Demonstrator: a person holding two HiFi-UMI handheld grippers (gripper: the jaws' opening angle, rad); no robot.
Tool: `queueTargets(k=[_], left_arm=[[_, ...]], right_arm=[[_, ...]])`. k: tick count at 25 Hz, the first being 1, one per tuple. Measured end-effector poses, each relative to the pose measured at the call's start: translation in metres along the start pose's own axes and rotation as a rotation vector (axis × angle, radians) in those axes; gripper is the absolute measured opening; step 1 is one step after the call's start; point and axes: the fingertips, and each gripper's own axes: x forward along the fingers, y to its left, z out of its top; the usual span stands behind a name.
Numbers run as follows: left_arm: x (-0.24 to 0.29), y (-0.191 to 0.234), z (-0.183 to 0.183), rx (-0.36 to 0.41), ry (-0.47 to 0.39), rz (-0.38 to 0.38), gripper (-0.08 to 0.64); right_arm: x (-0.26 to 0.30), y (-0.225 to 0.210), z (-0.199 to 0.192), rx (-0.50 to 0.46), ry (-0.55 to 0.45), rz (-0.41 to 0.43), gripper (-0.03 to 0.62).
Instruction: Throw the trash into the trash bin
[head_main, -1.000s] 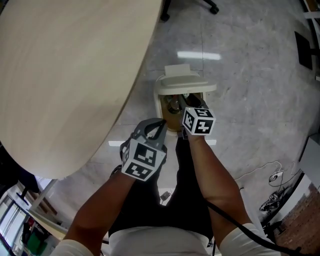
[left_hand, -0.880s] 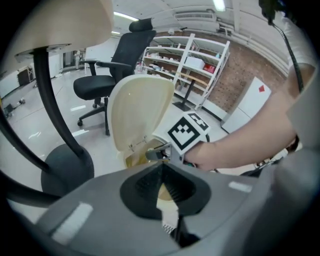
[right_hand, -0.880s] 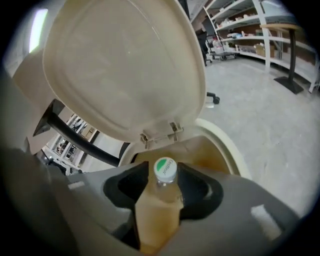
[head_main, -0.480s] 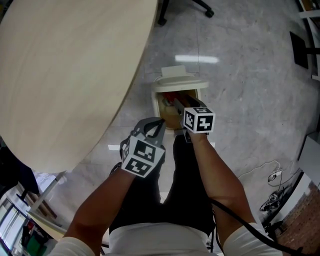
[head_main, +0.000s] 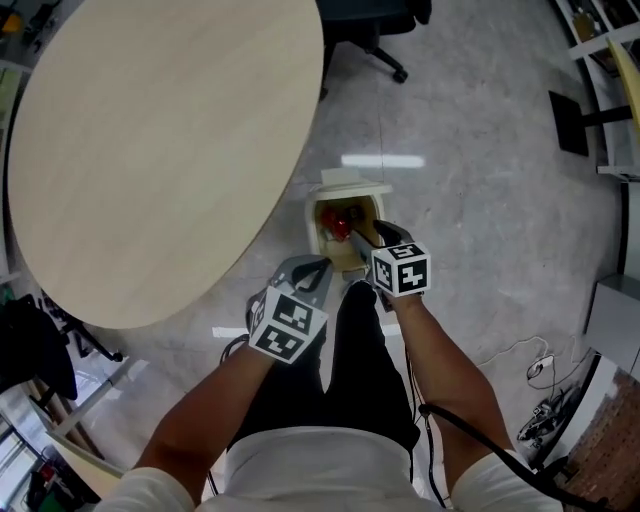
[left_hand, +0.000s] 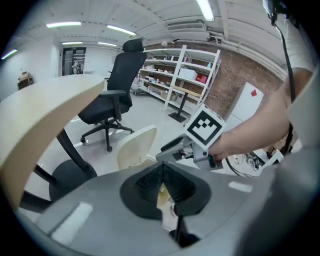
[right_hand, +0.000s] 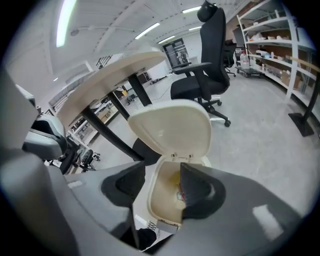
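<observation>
Grey floor (head_main: 480, 200) is spreading past the round table (head_main: 160, 150) and office chair (head_main: 375, 20). We are holding the right gripper (head_main: 362, 232) over the open trash bin (head_main: 318, 232), its jaws having just been opening with nothing between them. Red trash (head_main: 340, 222) is lying inside the bin. Our left gripper (head_main: 324, 263) is hanging beside it, jaws together and empty.

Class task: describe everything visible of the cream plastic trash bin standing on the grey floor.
The cream plastic trash bin has a rounded rectangular mouth and smooth walls. Its hinged lid is swung up at the back, leaving it open. It stands upright on the grey floor, just off the edge of the round wooden table. Inside lie a red item and something yellowish. A dark shape, perhaps a shoe, sits at its front base; contact is unclear.
</observation>
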Motion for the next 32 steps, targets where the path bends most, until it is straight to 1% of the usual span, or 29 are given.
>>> queueTargets(k=[3, 4, 6, 7, 8, 9, 11, 14, 16, 20, 24, 27, 29, 32], left_arm=[[-0.015, -0.001, 0.01, -0.001, -0.027, 0.01, 0.008], [-0.021, -0.002, 0.014, 0.001, -0.035, 0.012, 0.008], [-0.035, -0.005, 0.026, 0.005, -0.054, 0.009, 0.008], [-0.043, -0.009, 0.033, 0.005, -0.067, 0.004, 0.008], [-0.051, -0.013, 0.04, 0.004, -0.081, -0.002, 0.008], [-0.059, -0.016, 0.047, 0.005, -0.097, -0.007, 0.008], [-0.076, -0.021, 0.065, 0.009, -0.138, -0.014, 0.008], [-0.102, -0.023, 0.095, 0.041, -0.206, -0.015, 0.008], [-0.122, -0.024, 0.109, 0.062, -0.241, -0.015, 0.008], [-0.174, -0.027, 0.138, 0.109, -0.334, -0.004, 0.008], [-0.215, -0.034, 0.168, 0.126, -0.437, 0.008, 0.008], [-0.233, -0.037, 0.182, 0.115, -0.497, 0.013, 0.008], [-0.241, -0.038, 0.187, 0.111, -0.521, 0.014, 0.008], [-0.251, -0.042, 0.195, 0.121, -0.544, 0.024, 0.008]], right_arm=[[-0.024, 0.012, 0.02, -0.034, -0.029, 0.0, 0.189], [-0.032, 0.017, 0.027, -0.041, -0.043, -0.002, 0.166], [-0.051, 0.029, 0.042, -0.056, -0.074, -0.007, 0.083], [-0.062, 0.036, 0.049, -0.065, -0.093, -0.006, 0.06], [-0.074, 0.043, 0.057, -0.073, -0.113, -0.003, 0.017], [-0.086, 0.051, 0.066, -0.08, -0.135, 0.006, 0.004], [-0.111, 0.069, 0.085, -0.089, -0.182, 0.046, 0.003], [-0.148, 0.094, 0.114, -0.118, -0.243, 0.116, 0.003], [-0.175, 0.11, 0.129, -0.143, -0.283, 0.142, 0.003], [-0.232, 0.148, 0.16, -0.163, -0.394, 0.184, 0.003], [-0.289, 0.176, 0.191, -0.153, -0.539, 0.194, 0.002], [-0.321, 0.186, 0.208, -0.138, -0.65, 0.19, 0.002], [-0.336, 0.191, 0.214, -0.144, -0.701, 0.184, 0.002], [-0.355, 0.197, 0.221, -0.186, -0.744, 0.176, 0.002]])
